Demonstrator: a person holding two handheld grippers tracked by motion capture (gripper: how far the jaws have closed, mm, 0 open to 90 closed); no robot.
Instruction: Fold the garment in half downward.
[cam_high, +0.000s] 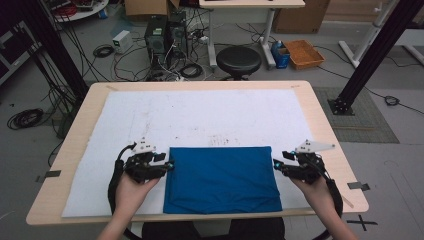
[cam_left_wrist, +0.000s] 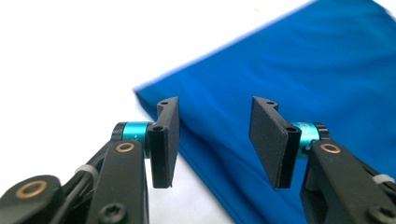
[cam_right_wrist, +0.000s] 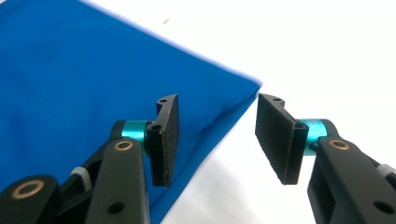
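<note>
The left gripper (cam_left_wrist: 215, 140) has its jaws apart with nothing clamped between them; the side edge of the folded blue cloth (cam_left_wrist: 299, 74) runs through the gap, near the cloth's far left corner. One jaw stands over the white mat (cam_left_wrist: 70, 60), the other over the cloth. Whether the pads touch the fabric cannot be told.

The right gripper (cam_right_wrist: 217, 140) also has its jaws apart and empty. The cloth's far right corner (cam_right_wrist: 93, 70) sits just ahead of the gap, with its side edge running down between the jaws.

From above, the left gripper (cam_high: 169, 165) and right gripper (cam_high: 277, 165) flank the cloth (cam_high: 222, 179) at its left and right edges. The cloth lies flat on the mat (cam_high: 200, 117) at the near edge of the table (cam_high: 320, 107), between the person's two hands.
</note>
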